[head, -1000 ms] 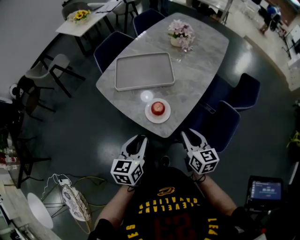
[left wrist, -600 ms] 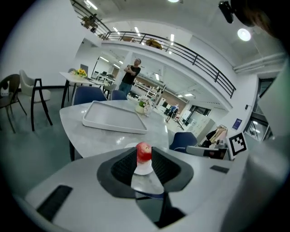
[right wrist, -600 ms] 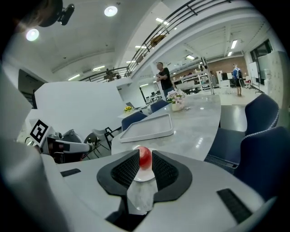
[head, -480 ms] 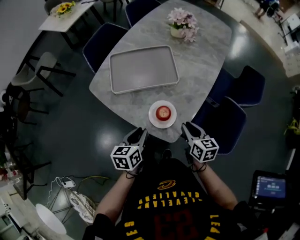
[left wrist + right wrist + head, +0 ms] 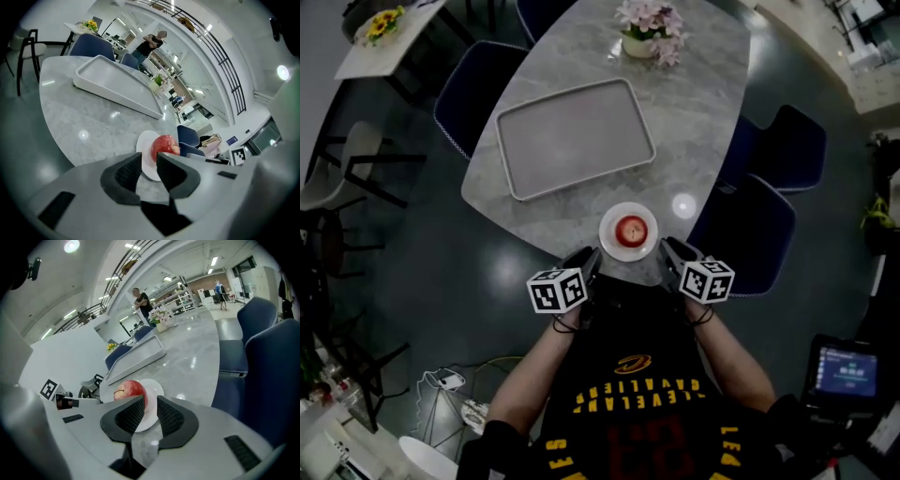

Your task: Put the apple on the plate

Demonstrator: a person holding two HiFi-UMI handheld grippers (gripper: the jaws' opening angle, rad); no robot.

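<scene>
Apple (image 5: 630, 229) is shown at the near edge of a grey marbled bench (image 5: 703, 122), where it is set on a small white plate (image 5: 607, 236). Blue chairs (image 5: 750, 234) are drawn up along the bench's sides. A grey tray (image 5: 574, 138) is laid across the middle of the bench, beyond the plate and apart from it. A pot of pink flowers (image 5: 649, 28) is placed at the far end. The left gripper (image 5: 586, 263) and the right gripper (image 5: 670, 249) are held at the bench's near edge. One is positioned on either side of the plate, close to it, and neither is seen touching it. The jaws of each are set narrowly apart, with nothing gripped between them. In both gripper views the red apple is framed just past the gap, on the plate.
</scene>
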